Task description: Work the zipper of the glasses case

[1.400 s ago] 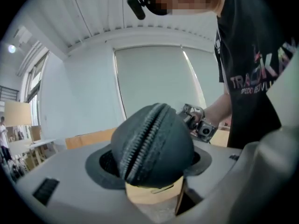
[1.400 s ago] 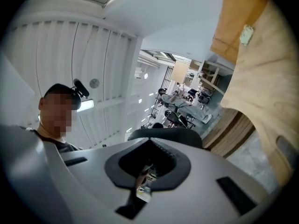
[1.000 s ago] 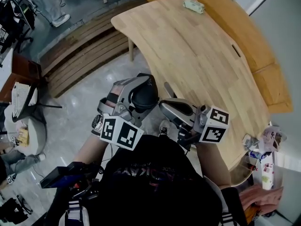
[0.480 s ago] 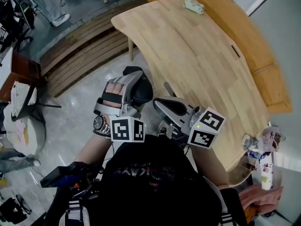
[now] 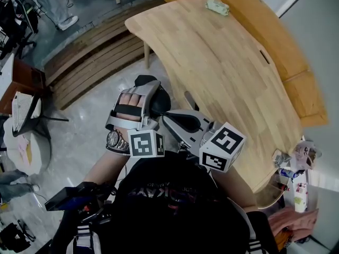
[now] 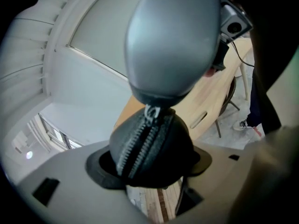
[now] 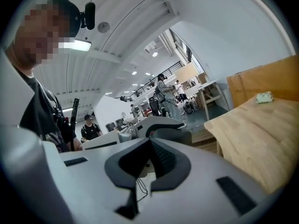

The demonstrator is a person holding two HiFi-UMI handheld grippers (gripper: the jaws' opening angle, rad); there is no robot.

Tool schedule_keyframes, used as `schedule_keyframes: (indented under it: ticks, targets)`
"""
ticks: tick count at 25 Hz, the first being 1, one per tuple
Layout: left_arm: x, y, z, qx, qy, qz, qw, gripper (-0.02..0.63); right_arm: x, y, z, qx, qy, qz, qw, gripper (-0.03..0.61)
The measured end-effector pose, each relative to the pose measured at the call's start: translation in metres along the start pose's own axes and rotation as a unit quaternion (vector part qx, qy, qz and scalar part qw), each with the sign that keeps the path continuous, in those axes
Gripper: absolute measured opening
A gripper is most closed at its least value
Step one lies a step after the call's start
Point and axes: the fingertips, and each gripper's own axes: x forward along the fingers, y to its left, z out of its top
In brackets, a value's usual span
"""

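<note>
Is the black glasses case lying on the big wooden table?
No, the black zippered glasses case is clamped in the left claw, off the light wooden table.

Glasses case sits in the left gripper; right gripper apparently touches its end; table beyond.

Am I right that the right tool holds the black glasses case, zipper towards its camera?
Not quite: the left tool holds the black glasses case, zipper towards its camera, as the left gripper view shows.
</note>
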Motion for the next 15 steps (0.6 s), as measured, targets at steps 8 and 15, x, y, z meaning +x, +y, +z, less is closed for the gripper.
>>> schedule_keyframes:
  ticks: [8,15]
  targets:
    - [-0.003,-0.011,0.003,0.027,-0.004,-0.012,0.9996,0.313,0.007,0.008,-0.007,-0.016,0.02,0.018,1.0,0.017]
    - [-0.004,-0.017,0.002,0.055,0.006,-0.017,0.9983,0.313,0.009,0.009,-0.011,-0.003,0.03,0.021,0.999,0.017]
